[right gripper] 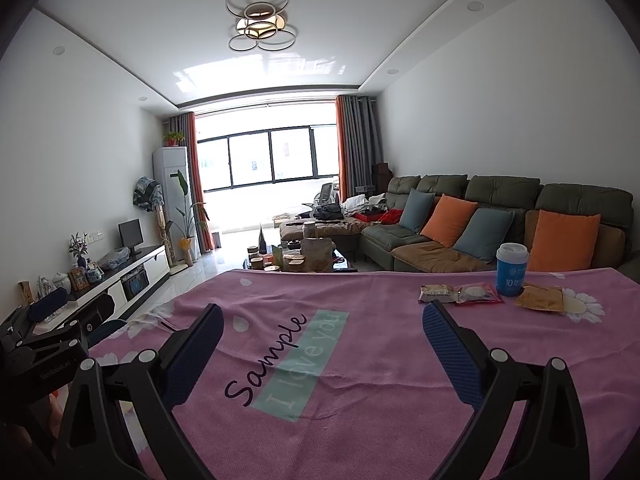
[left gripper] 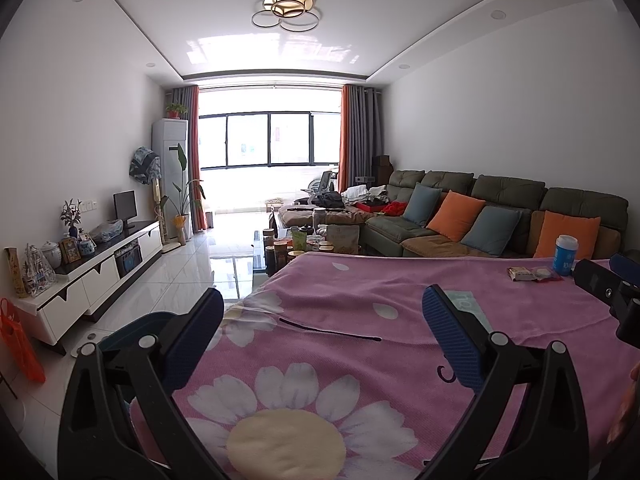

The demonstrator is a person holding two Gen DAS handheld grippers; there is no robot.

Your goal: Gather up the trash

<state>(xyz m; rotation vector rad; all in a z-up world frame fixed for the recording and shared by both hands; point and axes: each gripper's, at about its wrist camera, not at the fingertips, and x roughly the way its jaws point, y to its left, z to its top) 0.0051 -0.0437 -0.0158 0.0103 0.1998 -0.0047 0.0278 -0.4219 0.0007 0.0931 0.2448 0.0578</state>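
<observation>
Trash to collect lies at 1 o'clock in the right wrist view, on the far part of the pink cloth (right gripper: 360,380) covering the bench: a brown wrapper (right gripper: 437,293), a red-edged wrapper (right gripper: 478,293) touching it, and a tan wrapper (right gripper: 540,299) beyond the blue cup (right gripper: 512,270). Nearest, the right gripper (right gripper: 322,354) hovers above the cloth, fingers apart and empty. The left gripper (left gripper: 322,346), at 9 o'clock, likewise has its fingers spread on nothing. Risk: the wrappers lie flat, so closing fingers may pinch cloth instead, and a sweep toward the tan wrapper could tip the cup. Cup contents cannot be determined. A dark rim (left gripper: 132,326) shows below the bench edge at 9 o'clock; its contents are hidden.
</observation>
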